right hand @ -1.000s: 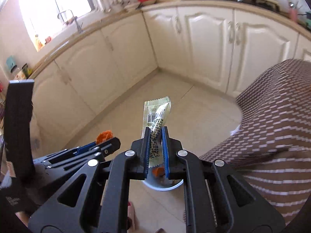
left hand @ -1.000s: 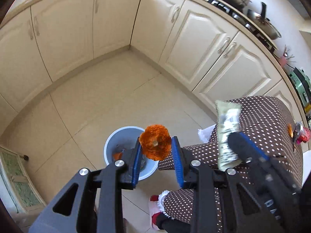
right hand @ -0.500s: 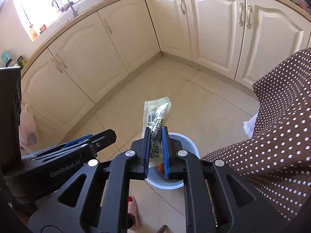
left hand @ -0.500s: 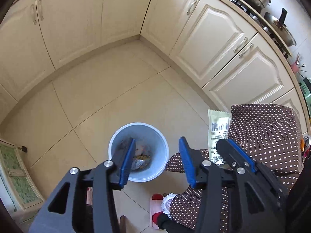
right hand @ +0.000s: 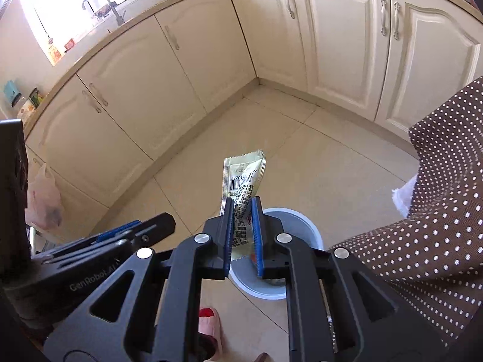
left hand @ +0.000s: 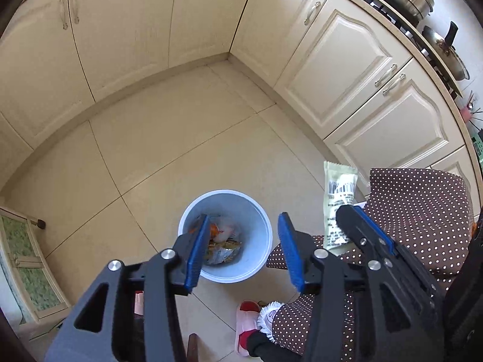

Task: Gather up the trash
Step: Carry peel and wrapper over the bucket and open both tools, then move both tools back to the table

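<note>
Two hand-held grippers tilted down over one bin

The left hand-held gripper point(left hand: 243, 247) hangs above the round pale-blue bin point(left hand: 259, 259) with its jaws apart and empty — they have just been opening. The right hand-held gripper point(right hand: 241, 229) beside it is clamped on one pale wrapper point(right hand: 244, 178) that sticks up over the bin's rim. Scraps lie in the bin; bare floor tiles point(left hand: 169, 150) spread to the cabinets point(left hand: 356, 69).

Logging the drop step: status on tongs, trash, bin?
Left tongs open, empty, above the bin. Right tongs shut on wrapper, over bin rim. Nothing blocking the bin mouth.
</note>
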A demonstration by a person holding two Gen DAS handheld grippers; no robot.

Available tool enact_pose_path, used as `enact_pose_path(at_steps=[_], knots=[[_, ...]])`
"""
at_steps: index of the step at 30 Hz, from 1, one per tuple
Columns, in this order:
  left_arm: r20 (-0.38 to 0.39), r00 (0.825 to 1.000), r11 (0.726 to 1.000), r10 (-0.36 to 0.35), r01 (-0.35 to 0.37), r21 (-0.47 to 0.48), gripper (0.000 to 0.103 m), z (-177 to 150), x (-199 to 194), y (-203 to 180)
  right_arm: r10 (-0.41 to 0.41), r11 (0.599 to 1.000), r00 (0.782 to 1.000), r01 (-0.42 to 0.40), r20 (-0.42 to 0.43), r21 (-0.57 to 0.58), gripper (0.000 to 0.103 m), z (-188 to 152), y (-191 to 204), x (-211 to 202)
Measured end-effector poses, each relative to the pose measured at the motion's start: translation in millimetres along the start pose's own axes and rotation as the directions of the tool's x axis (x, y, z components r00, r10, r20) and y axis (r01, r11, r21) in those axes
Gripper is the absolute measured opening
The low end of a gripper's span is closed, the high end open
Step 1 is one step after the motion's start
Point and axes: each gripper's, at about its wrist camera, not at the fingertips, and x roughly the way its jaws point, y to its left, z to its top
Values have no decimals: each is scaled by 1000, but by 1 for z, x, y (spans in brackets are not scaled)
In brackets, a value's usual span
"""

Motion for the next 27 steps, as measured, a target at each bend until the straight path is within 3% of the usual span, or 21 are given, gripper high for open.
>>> enact_pose_path(at_steps=[13,17,22,25,26,27], knots=[[39,999,1000,-9,9,17,46,2,-25,-15,3,1000,999,-4,41,29,14,3,-5,-21],[71,997,998,-27,23,51,46,1,-43,-35,-20,999,996,16,88,39,14,6,-16,-53],[125,988,988,-92,74,139,46,-7,-78,-88,-66,996,982,54,179,67,17,11,-40,-113],[140,979,968,-146,113,223,46,-18,-95,-133,-136,987,960,111,246,113,34,9,-69,-163],[138,976,959,-167,129,252,47,-23,-99,-150,-158,983,951,128,264,128,47,8,-78,-177],[135,973,950,-186,143,276,50,-28,-102,-164,-191,977,940,155,281,145,49,6,-89,-192]])
